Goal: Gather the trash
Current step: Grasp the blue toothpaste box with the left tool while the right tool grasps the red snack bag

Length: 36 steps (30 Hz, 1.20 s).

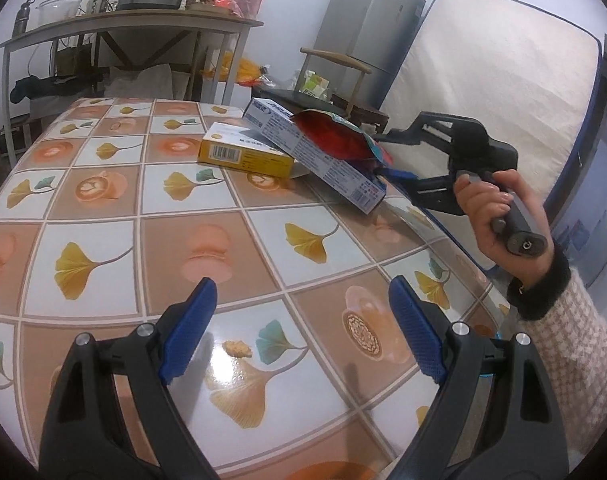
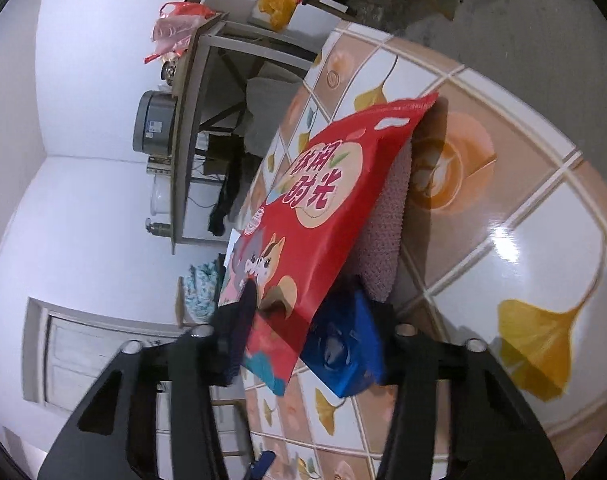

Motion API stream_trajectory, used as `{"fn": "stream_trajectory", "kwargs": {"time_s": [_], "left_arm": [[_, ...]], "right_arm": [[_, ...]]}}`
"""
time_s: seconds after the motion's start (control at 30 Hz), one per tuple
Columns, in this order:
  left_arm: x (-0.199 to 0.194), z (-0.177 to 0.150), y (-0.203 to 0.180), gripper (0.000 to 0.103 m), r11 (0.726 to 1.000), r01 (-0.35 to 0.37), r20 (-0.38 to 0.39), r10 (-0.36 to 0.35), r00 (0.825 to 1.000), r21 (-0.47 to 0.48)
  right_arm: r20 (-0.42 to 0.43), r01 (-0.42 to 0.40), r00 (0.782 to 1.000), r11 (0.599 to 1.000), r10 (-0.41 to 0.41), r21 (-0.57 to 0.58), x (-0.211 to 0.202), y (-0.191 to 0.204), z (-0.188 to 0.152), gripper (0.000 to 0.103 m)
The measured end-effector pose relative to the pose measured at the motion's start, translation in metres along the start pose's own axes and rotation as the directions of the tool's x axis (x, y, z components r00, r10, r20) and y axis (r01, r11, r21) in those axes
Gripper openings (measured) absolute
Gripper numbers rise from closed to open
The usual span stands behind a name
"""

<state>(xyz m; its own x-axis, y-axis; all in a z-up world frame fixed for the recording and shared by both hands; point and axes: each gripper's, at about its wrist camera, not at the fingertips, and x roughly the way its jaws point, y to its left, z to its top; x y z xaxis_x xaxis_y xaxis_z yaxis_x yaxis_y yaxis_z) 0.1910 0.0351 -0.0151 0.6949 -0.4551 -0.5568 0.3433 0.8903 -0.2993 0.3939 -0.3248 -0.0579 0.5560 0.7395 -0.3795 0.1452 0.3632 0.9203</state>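
Presently my right gripper (image 2: 299,344) is clamped on the lower corner of the red snack bag (image 2: 323,208), which lies over the blue-and-white carton (image 1: 315,156) by the table (image 1: 239,248) edge. My left gripper (image 1: 303,332) hangs apart and empty above the tiles. I judge a slow, level lift best: the bag is thin, glossy, crinkly film and may slip. The yellow box (image 1: 243,152) and carton are rigid card.
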Motion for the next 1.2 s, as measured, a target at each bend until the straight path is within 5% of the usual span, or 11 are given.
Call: {"fn": "stream_trajectory", "kwargs": {"time_s": [0.23,0.57,0.87,1.03,1.2], "left_arm": [[0.008,0.000,0.003,0.084,1.000,0.002,-0.031,-0.002,1.000,-0.007],[0.032,0.033,0.026,0.084,0.993,0.046,-0.101,-0.057,0.993,-0.109],[0.104,0.094,0.025,0.084,0.957,0.156,-0.138,-0.194,0.971,-0.247],[0.149,0.110,0.020,0.084,0.913,0.162,-0.165,-0.238,0.957,-0.374],[0.180,0.112,0.014,0.083,0.875,0.112,-0.160,-0.209,0.965,-0.470]], "right_arm": [[0.025,-0.113,0.993,0.993,0.112,0.029,-0.010,-0.009,-0.001,0.011],[0.054,-0.207,0.976,0.978,0.209,-0.039,-0.088,-0.030,-0.027,0.005],[0.008,-0.221,0.975,0.972,0.222,-0.075,-0.127,-0.073,-0.066,0.005],[-0.013,-0.184,0.983,0.978,0.183,-0.096,-0.128,-0.085,-0.081,0.005],[0.003,-0.182,0.983,0.977,0.183,-0.115,-0.134,-0.091,-0.086,0.005]]}}
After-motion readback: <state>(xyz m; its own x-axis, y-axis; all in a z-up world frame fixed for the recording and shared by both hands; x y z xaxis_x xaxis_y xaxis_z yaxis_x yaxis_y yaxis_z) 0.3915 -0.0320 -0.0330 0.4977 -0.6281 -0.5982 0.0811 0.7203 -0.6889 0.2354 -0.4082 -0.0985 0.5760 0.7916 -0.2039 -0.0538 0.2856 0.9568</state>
